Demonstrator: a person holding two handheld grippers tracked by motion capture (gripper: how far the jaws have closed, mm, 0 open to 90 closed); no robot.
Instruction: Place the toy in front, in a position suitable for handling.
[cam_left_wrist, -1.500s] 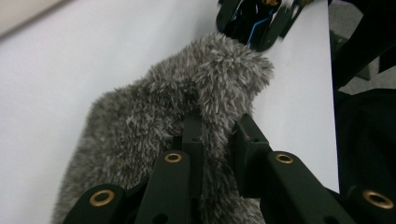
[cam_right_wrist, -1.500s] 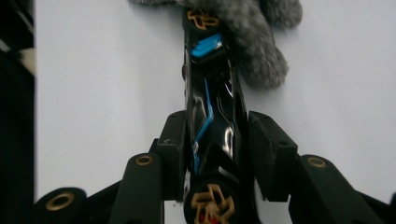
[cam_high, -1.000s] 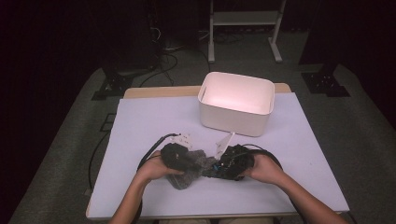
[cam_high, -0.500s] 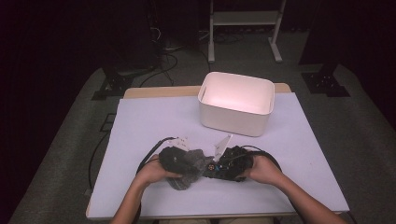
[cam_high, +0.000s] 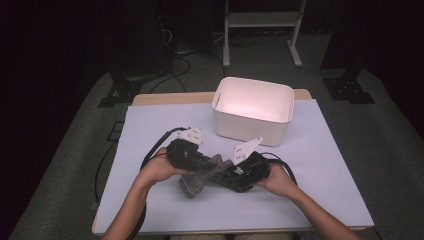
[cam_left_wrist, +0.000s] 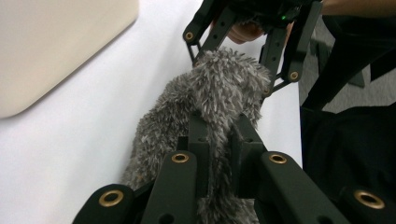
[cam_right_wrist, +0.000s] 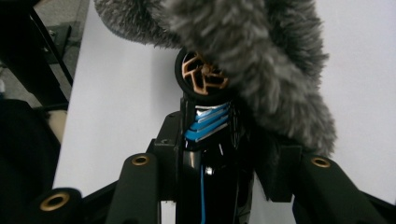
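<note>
Two grippers, one fuzzy thing, and both are hanging on to it over the near middle of the table (cam_high: 150, 125). Starting on the left: my left gripper (cam_high: 200, 167) has its jaws squeezed together on the grey furry cover (cam_high: 200, 176), pinching a fold of the fluff between the pads. From the left gripper view the fur (cam_left_wrist: 210, 93) bulges out past my fingers (cam_left_wrist: 198, 140) and runs off toward the other gripper, whose black linkages sit at the far end of it. In the high view the bottom end of the cover droops toward the white tabletop in front of me, between my two hands; I can't tell whether it touches.

Moving right, my right gripper (cam_high: 227, 172) is clamped on a glossy black toy car (cam_right_wrist: 205, 154) with blue stripes and a bronze spoked wheel (cam_right_wrist: 201, 72). The jaws hug its sides, partway closed. The fur (cam_right_wrist: 261, 51) is draped over the front of the car, covering the top and the right side of it, so the car is partly inside the cover.

Further right and toward the back sits a white tub (cam_high: 252, 112), well apart from both grippers. Its wall (cam_left_wrist: 56, 42) also fills the upper-left corner of the left gripper view.
</note>
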